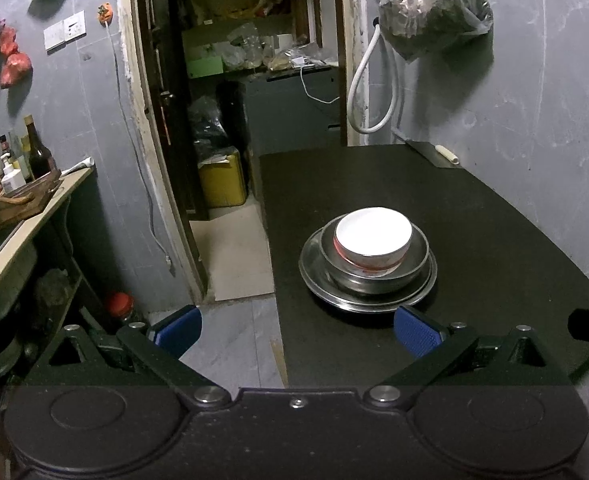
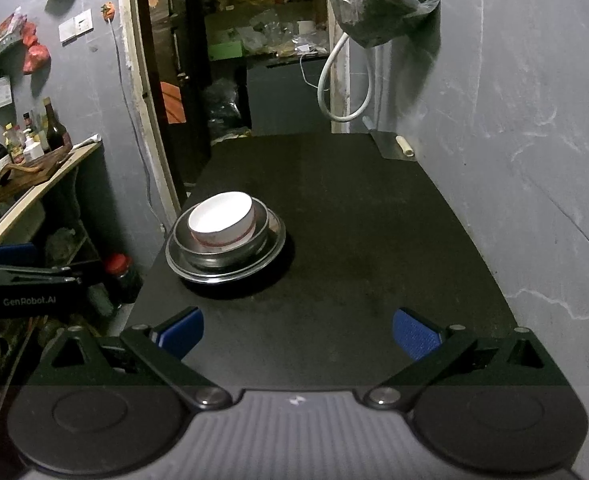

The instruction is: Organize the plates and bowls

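A white bowl [image 1: 372, 234] with a red band sits nested in a steel bowl [image 1: 410, 268], which rests on a steel plate [image 1: 314, 268] on the black table [image 1: 494, 240]. My left gripper [image 1: 297, 330] is open, hovering just short of the stack, its blue pads empty. In the right wrist view the same white bowl [image 2: 220, 218], steel bowl [image 2: 262, 236] and steel plate [image 2: 278, 242] stand left of centre. My right gripper [image 2: 297, 332] is open over the table's near part, to the right of the stack. The left gripper's fingers [image 2: 14, 252] show at the left edge.
A cleaver [image 1: 434, 154] with a pale handle lies at the table's far right corner. A plastic bag [image 1: 434, 8] and white hose [image 1: 370, 92] hang on the wall. A counter [image 1: 26, 216] with bottles stands left; a doorway [image 1: 234, 120] opens ahead.
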`<state>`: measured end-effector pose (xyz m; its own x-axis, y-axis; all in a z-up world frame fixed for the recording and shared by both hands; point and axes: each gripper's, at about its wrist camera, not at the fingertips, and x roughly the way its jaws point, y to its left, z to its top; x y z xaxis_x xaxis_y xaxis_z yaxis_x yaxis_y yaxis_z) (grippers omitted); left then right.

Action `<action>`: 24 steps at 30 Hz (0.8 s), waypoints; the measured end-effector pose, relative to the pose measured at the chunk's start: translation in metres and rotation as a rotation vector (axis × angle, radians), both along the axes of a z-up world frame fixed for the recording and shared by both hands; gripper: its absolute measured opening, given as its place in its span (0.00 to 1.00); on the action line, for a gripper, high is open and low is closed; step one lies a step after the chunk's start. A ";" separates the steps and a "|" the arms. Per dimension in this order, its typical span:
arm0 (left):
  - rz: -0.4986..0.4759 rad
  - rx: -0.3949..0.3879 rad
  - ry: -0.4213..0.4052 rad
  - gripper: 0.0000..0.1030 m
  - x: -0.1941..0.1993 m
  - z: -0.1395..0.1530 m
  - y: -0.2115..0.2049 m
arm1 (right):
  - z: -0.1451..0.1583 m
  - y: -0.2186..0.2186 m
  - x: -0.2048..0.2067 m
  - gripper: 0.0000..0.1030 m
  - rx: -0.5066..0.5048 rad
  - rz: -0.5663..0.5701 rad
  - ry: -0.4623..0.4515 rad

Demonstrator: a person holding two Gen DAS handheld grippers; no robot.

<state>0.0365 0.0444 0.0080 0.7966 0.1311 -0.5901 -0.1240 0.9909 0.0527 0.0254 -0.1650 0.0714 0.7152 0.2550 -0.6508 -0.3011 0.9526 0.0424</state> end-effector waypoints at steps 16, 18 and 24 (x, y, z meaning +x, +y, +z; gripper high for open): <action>0.006 0.005 0.020 0.99 0.002 -0.003 -0.001 | -0.004 0.003 0.006 1.00 0.001 0.009 0.025; 0.006 0.007 0.019 0.99 0.002 -0.003 -0.001 | -0.004 0.002 0.005 1.00 0.002 0.008 0.023; 0.006 0.008 0.017 0.99 0.001 -0.002 -0.001 | -0.004 0.001 0.004 1.00 0.003 0.009 0.021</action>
